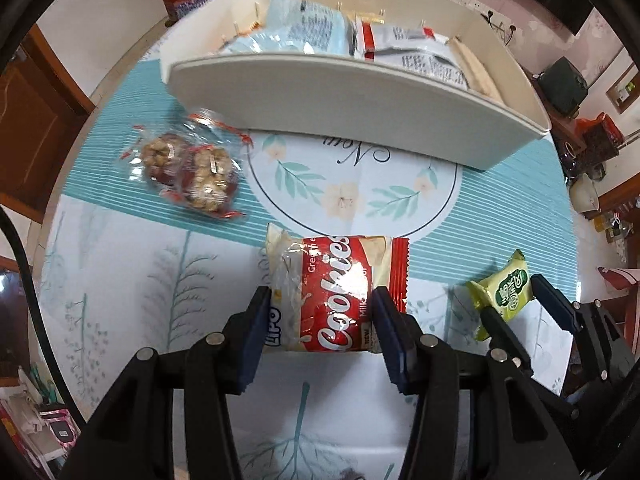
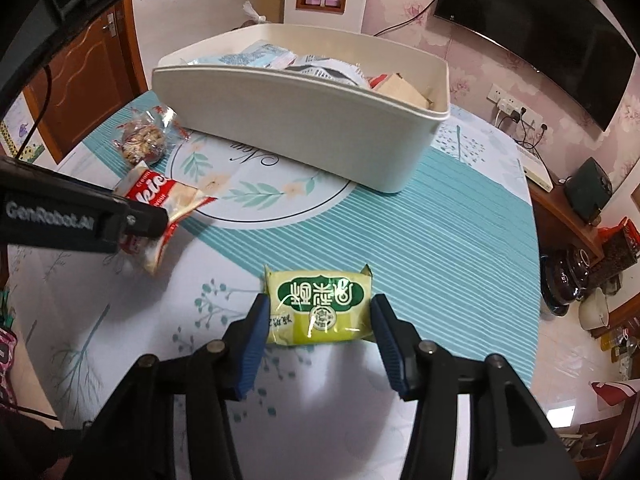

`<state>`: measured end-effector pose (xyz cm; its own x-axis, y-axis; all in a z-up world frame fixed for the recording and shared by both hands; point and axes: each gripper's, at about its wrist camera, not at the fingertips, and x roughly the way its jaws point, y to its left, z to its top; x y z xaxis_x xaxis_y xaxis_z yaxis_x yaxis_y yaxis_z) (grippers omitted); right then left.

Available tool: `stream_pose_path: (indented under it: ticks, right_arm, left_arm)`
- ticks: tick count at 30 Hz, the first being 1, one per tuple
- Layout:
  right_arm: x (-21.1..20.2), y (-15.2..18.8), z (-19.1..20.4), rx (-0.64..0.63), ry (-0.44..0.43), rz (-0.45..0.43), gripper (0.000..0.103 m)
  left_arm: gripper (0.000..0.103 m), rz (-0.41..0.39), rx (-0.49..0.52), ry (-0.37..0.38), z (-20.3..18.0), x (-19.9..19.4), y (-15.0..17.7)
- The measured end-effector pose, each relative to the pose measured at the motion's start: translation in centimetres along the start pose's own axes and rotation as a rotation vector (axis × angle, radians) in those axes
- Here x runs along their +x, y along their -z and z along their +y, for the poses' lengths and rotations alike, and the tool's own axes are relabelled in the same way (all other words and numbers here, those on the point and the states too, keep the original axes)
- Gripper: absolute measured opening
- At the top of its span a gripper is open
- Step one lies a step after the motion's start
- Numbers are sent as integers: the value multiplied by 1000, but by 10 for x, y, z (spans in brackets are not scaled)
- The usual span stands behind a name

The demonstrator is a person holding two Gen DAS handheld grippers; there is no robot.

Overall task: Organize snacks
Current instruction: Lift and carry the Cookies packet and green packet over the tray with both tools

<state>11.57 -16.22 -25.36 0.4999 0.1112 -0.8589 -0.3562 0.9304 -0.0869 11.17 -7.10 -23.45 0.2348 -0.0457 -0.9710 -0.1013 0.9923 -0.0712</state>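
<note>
While both grippers point down at the table (image 2: 440, 240), left gripper (image 1: 320, 312) clamps the cookies pack (image 1: 336, 292) between its pads. Right gripper (image 2: 318, 312) straddles the green snack packet (image 2: 320, 306), pads at both ends; can't tell if they press. White bin (image 2: 304, 120) sits beyond both.
</note>
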Motion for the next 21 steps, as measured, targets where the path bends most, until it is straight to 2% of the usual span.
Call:
stream_pose_path:
  ticks: [4,9,12,21]
  right_arm:
    - [-17,0,-5,10,-7,-37,51]
    - [-37,-12,-17,73,-39,-63,51]
    - [-49,-21,-24,90,-26,-95,51]
    - [-66,-56,-32,95,-12,-178,51]
  left_arm:
    - [49,-23,4,-9,5,-26,4]
    - [49,-76,11,-22,20,-55,-32]
    - [49,-122,12,-29,17,-64,-62]
    - [49,-258,12,-38,19,-91,-119]
